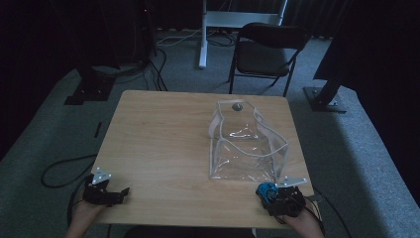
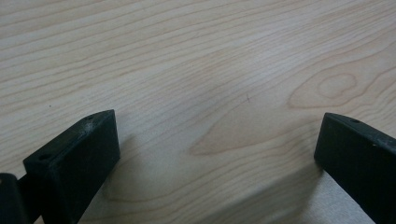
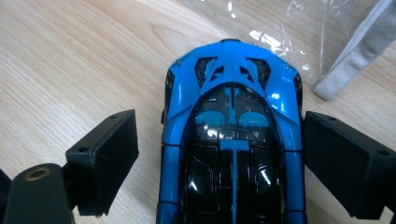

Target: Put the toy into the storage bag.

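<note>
the blue and black toy sports car (image 3: 232, 140) sits at the near right of the light wooden surface (image 1: 163, 144), just before the clear plastic pouch (image 1: 246, 144). its long axis runs straight between the right gripper (image 3: 224, 163)'s spread fingers (image 3: 105, 158), neither pad visibly touching it; the left gripper (image 2: 217, 154), fingers also spread and empty, is well apart at near left.

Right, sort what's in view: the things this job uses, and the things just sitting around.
In use:
blue toy car, between the right gripper's open jaws
clear plastic bag, beside the car
left gripper, open over bare table

Lying about:
folding chair
floor cables
</note>
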Motion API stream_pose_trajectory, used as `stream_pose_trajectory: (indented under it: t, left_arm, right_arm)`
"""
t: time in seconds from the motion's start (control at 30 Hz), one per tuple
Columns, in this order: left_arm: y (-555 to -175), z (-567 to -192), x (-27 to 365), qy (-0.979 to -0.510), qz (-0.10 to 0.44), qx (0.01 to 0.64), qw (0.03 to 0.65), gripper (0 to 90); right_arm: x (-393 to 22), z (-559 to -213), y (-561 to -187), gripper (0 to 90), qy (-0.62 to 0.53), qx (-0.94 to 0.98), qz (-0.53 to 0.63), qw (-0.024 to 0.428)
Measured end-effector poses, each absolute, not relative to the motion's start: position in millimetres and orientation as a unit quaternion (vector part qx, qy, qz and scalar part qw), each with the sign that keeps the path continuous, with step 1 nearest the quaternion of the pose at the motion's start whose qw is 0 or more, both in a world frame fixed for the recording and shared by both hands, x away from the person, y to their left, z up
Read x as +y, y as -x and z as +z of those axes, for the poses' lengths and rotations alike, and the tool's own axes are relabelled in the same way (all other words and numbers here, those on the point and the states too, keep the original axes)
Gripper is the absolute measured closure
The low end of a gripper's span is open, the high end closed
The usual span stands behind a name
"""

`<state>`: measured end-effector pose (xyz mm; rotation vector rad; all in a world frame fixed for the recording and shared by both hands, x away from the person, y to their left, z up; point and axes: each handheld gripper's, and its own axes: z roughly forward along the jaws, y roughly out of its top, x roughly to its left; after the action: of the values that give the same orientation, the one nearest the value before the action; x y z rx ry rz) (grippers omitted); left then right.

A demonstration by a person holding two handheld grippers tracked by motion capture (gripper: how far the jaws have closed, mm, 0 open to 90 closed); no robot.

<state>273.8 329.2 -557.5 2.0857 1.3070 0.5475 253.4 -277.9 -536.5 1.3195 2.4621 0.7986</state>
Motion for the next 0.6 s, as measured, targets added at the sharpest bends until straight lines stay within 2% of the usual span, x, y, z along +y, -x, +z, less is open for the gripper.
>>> stream_pose_trajectory:
  t: [0.6]
  left_arm:
    - [-280.2,-558.2,329.0,-0.786,0.210,0.491,0.310,0.7]
  right_arm:
    - [-269.7,-541.3,-259.3,13.5,-0.441,0.862,0.222,0.117]
